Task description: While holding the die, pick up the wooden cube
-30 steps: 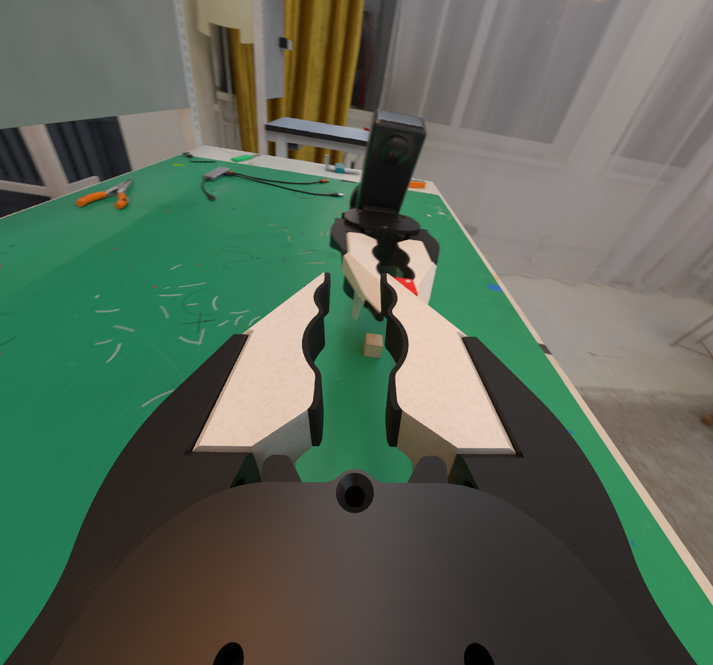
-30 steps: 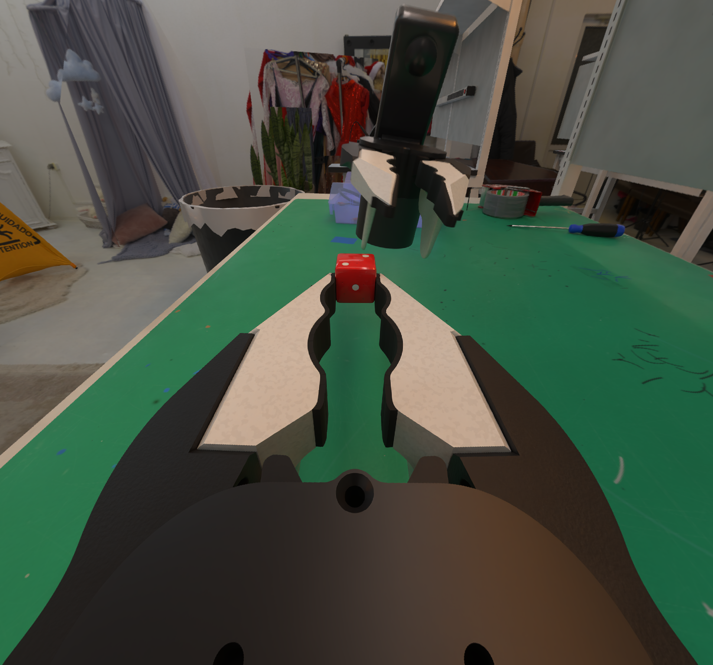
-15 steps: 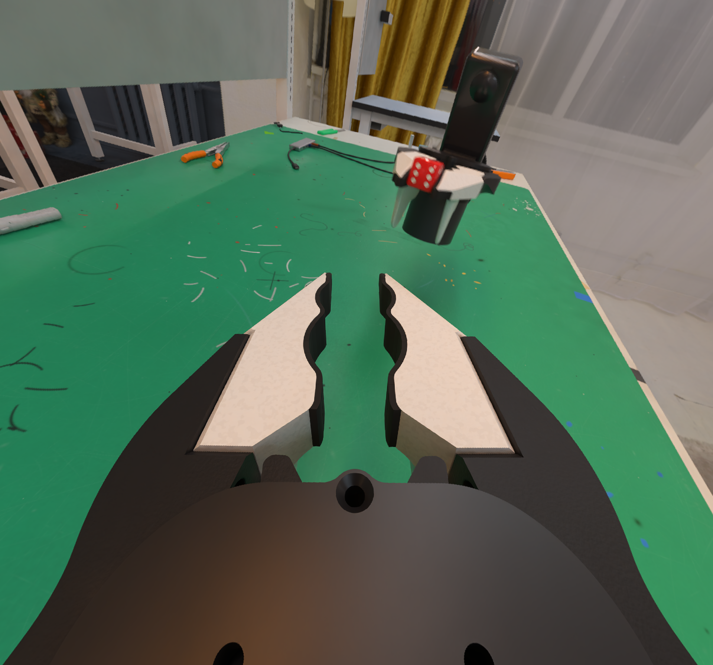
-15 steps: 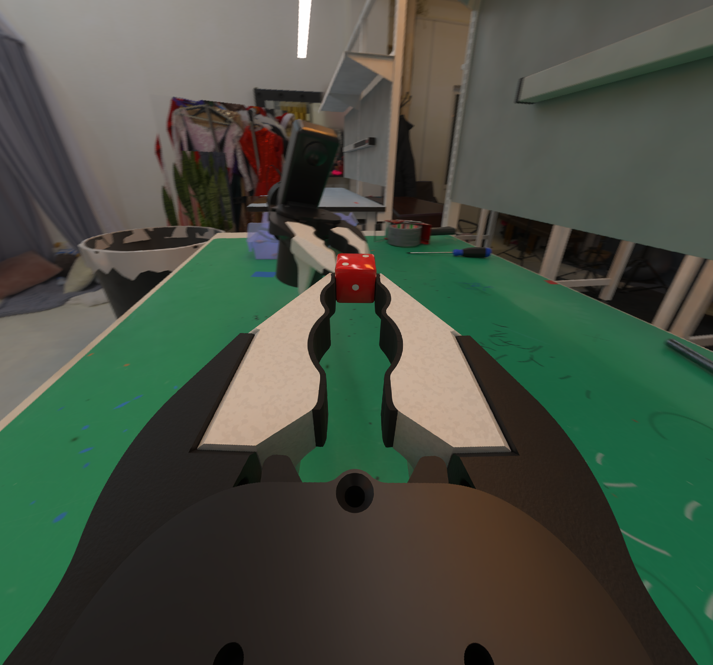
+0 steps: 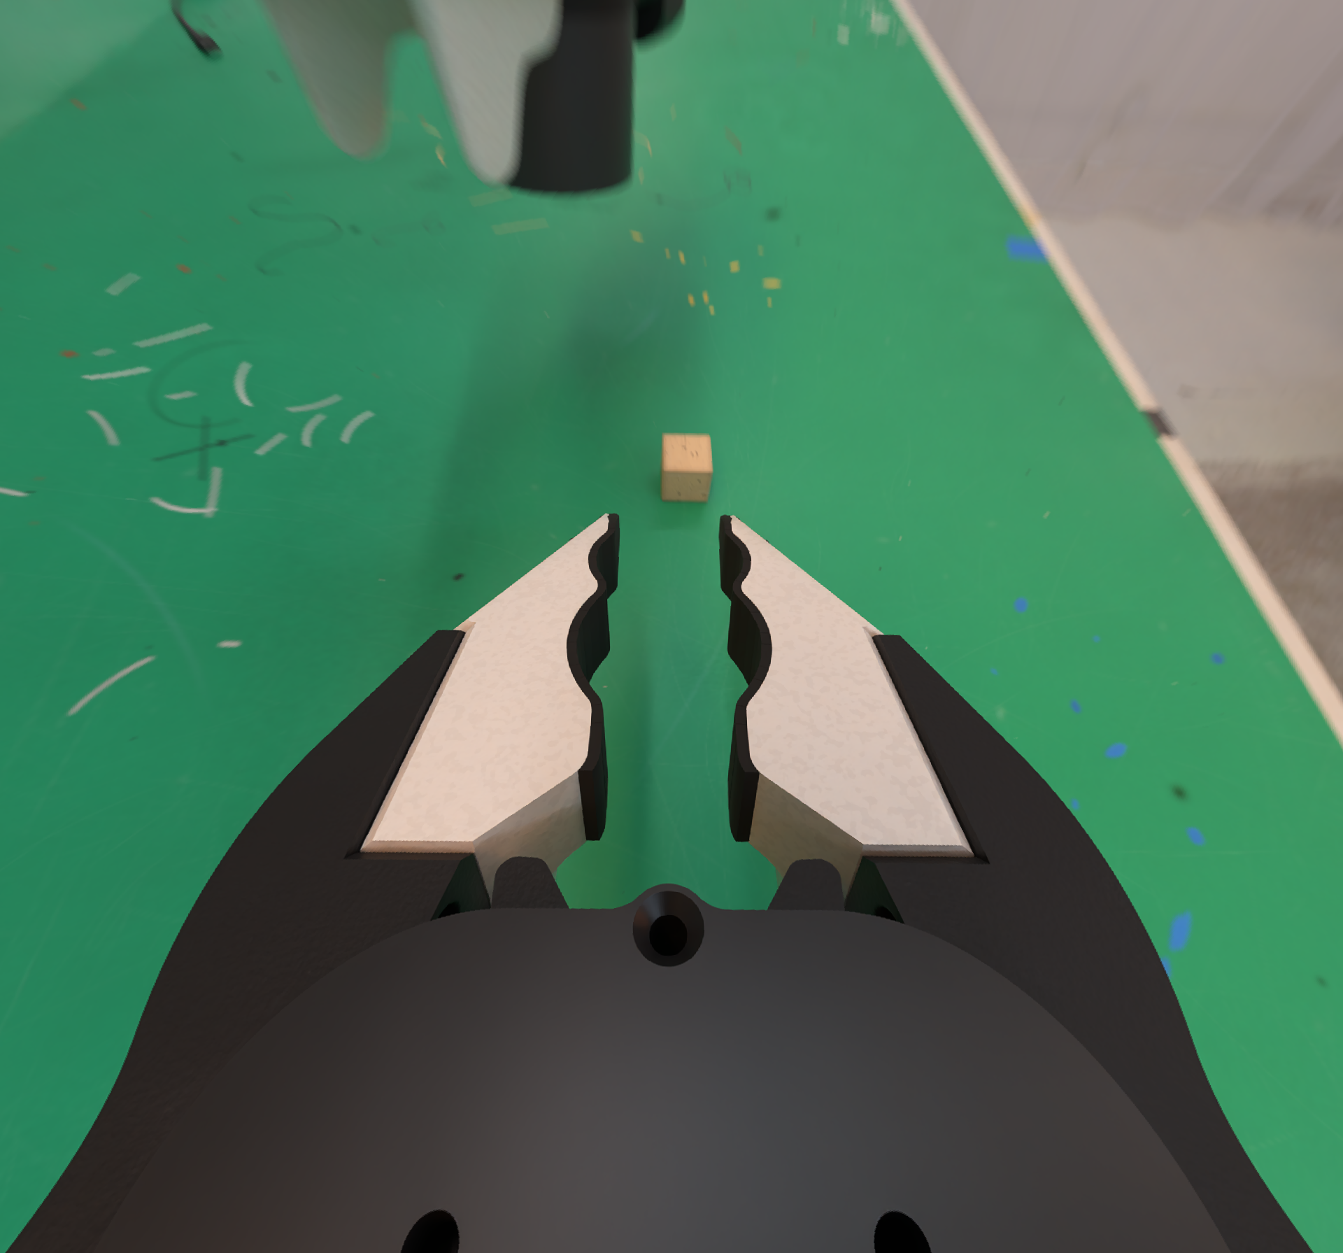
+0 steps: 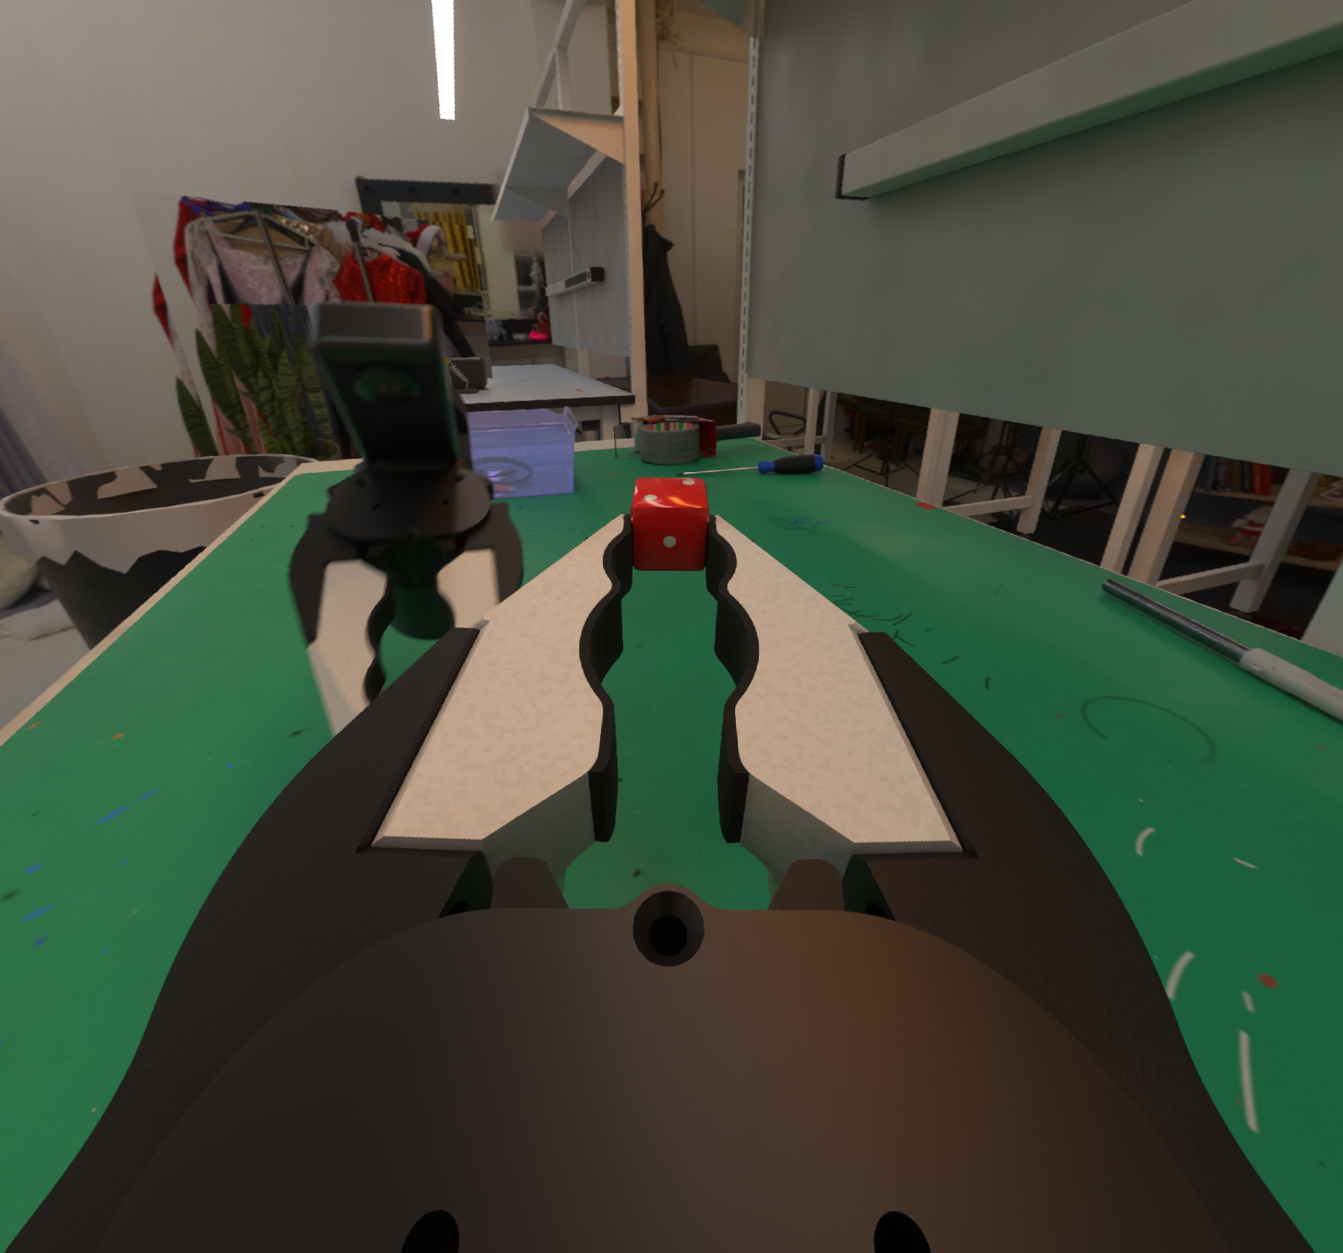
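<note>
A small wooden cube [image 5: 686, 466] sits on the green table [image 5: 908, 491], just beyond my left gripper's tips. My left gripper [image 5: 668, 517] is open and empty, tilted down toward the cube. My right gripper [image 6: 668, 519] is shut on a red die [image 6: 668, 524] with white dots, held at its fingertips above the table. The right gripper also shows blurred in the upper left of the left wrist view [image 5: 429, 128]; the die is hidden there. The left gripper shows blurred at the left of the right wrist view [image 6: 349, 666].
The table's right edge [image 5: 1134, 389] runs close to the cube. A black cable [image 5: 192, 19] lies far left. In the right wrist view a screwdriver [image 6: 770, 467], a tape roll [image 6: 668, 439], a clear box [image 6: 519, 458] and a grey rod [image 6: 1228, 647] lie on the table.
My left gripper has tilted down and come near the cube, which is back in view at its tips. The right gripper with the die has come closer and higher.
</note>
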Available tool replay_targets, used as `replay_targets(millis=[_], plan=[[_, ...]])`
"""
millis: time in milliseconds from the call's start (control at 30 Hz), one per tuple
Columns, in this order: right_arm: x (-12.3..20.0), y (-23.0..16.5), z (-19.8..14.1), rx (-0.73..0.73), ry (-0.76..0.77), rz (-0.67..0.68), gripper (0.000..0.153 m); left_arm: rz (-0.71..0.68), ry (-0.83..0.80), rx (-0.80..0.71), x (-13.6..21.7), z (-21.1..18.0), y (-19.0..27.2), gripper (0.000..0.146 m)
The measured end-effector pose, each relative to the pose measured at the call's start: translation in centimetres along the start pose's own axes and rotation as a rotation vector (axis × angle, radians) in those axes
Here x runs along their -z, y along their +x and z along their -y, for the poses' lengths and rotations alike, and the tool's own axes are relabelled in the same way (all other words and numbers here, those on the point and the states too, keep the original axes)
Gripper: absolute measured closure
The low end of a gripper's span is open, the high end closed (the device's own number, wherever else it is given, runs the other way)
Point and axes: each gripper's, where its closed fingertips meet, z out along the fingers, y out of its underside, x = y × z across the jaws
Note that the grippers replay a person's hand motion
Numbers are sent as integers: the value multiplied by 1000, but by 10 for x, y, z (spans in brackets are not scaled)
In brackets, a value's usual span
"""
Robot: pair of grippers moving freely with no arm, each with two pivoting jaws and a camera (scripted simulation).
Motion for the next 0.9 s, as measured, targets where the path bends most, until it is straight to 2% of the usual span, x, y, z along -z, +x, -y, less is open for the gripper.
replay_targets(millis=[133,467,633,800,900], plan=[[3,7,2,-2,4,-29,134,-4,-166,-33,-33,-16,13,111],[10,23,4,-12,16,-93,134,16,-313,-27,-79,-17,15,110],[9,24,-1,-17,3,-96,134,78,-333,-62,-85,-19,6,126],[6,23,-8,-20,-20,-90,134,82,-340,-93,-80,-20,5,126],[5,22,-9,-14,-30,-86,134,57,-289,-89,-60,-11,0,126]])
